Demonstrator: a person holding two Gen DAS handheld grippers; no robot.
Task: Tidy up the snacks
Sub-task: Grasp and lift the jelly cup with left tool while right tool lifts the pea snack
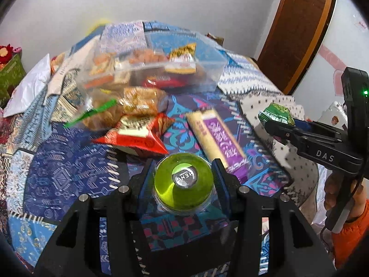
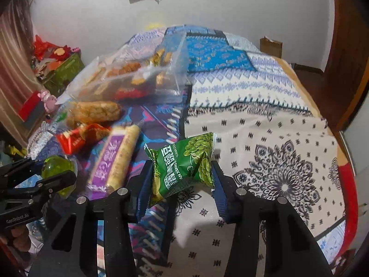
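My left gripper (image 1: pixel 183 180) is shut on a green jelly cup (image 1: pixel 183 182), held above the patterned bedspread; it also shows in the right wrist view (image 2: pixel 58 170). My right gripper (image 2: pixel 182 173) is shut on a green pea snack packet (image 2: pixel 184 164), also seen at the right of the left wrist view (image 1: pixel 275 113). A clear plastic box (image 1: pixel 161 69) holding several snacks stands further back. In front of it lie a purple-and-cream bar packet (image 1: pixel 214 136), a red packet (image 1: pixel 136 136) and clear bags of fried snacks (image 1: pixel 138 101).
The patterned bedspread (image 2: pixel 276 150) covers the bed, white to the right. A white bag (image 1: pixel 30 87) lies at the left. A green box with red items (image 2: pixel 60 69) stands beside the bed. A brown door (image 1: pixel 297 30) is at the right.
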